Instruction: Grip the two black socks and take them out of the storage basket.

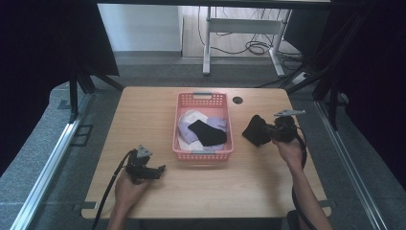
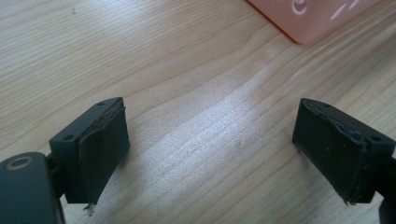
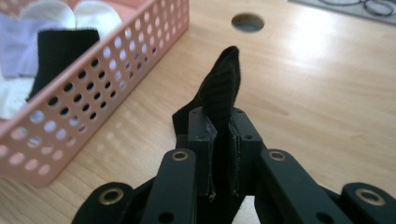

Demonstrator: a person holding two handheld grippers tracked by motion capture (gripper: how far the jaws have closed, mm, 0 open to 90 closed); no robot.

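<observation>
So far, the high view shows a pink basket point(image 1: 203, 152) on the desk point(image 1: 143, 110) with a black sock point(image 1: 207, 132) lying on pale ones, while the right gripper point(image 1: 268, 132) holds another dark sock point(image 1: 254, 130) just right of it. In the left gripper view, the left gripper point(image 2: 212, 140) rests wide apart over bare wood, holding nothing. In the right gripper view, the jaws are clamped on the sock's ribbed cloth point(image 3: 222, 88), near the basket wall point(image 3: 93, 93). Whether it is going in or coming out, I cannot tell.
</observation>
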